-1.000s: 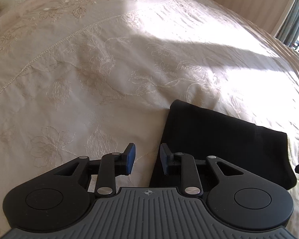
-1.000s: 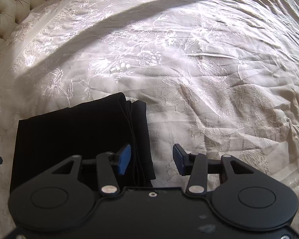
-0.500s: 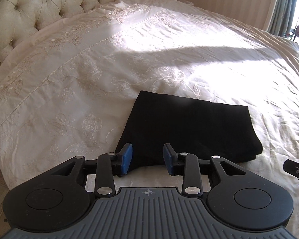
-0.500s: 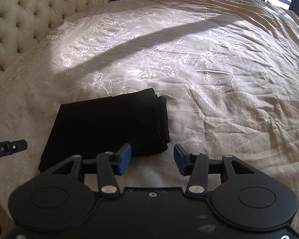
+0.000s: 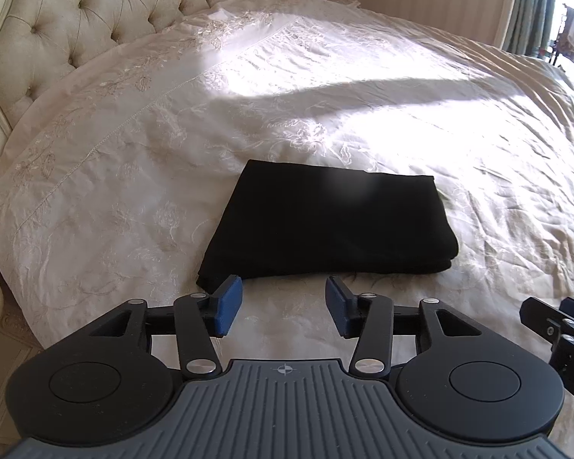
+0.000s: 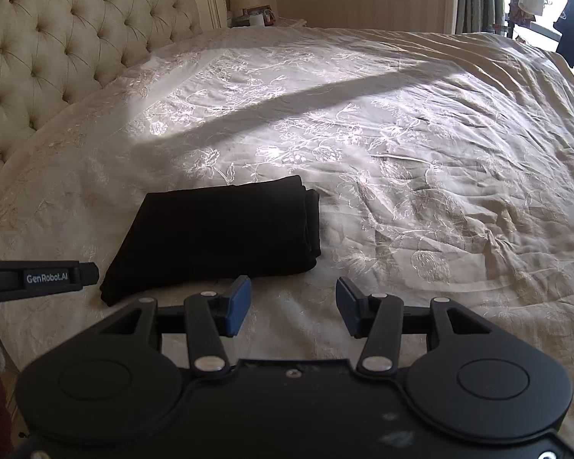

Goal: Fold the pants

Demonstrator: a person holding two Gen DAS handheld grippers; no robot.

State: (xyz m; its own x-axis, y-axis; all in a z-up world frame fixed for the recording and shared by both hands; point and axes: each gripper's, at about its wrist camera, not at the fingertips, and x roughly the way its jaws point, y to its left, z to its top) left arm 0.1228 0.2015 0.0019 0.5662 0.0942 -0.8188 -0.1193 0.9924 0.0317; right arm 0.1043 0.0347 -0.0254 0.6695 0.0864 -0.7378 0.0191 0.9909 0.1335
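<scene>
Left gripper [image 5: 283, 310] and right gripper [image 6: 292, 307] fingers both spread, nothing between them, jaws just been opening. Folded black pants [image 5: 325, 225] lie just ahead of both on the bed [image 5: 421, 114], untouched. Soft, light, floppy; if regrasping, pinch the stacked near edge so layers don't slide.

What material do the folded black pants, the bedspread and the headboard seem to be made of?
Folded black pants: soft matte fabric, probably knit or cotton; no sheen, weave unreadable.
Bedspread: cream woven cloth with a satin-like sheen; embroidered flowers glint in the sunlight.
Headboard: button-tufted beige upholstery, possibly velvet.
</scene>
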